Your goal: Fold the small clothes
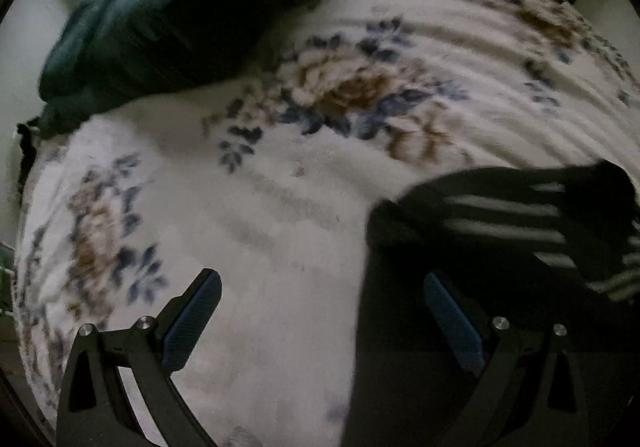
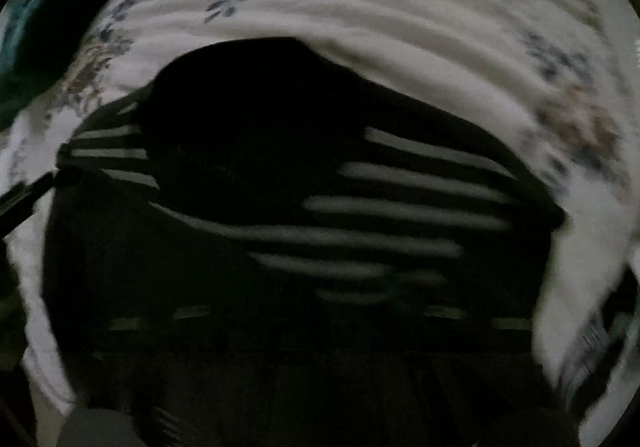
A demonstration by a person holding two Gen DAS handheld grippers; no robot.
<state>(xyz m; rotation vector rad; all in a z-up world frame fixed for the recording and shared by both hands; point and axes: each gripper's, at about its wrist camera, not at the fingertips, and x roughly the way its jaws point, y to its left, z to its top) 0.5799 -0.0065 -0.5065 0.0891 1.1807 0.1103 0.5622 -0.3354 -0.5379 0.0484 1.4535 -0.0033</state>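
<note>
A black garment with white stripes point(image 1: 500, 231) lies on a white floral blanket point(image 1: 280, 207). In the left wrist view it fills the lower right. My left gripper point(image 1: 320, 311) is open and empty; its right finger point(image 1: 452, 323) is over the garment's left edge, and its left finger point(image 1: 192, 319) is over bare blanket. In the right wrist view the same striped garment point(image 2: 360, 215) fills most of the frame, very close and dark. The right gripper's fingers do not show there; the lower part is too dark to make out.
A dark green pillow or bundle point(image 1: 180, 15) lies at the blanket's far left, and it also shows in the right wrist view point(image 2: 36, 27). The blanket point(image 2: 360, 19) is rippled behind the garment. The bed's edge and a pale wall point(image 1: 20, 47) are at the left.
</note>
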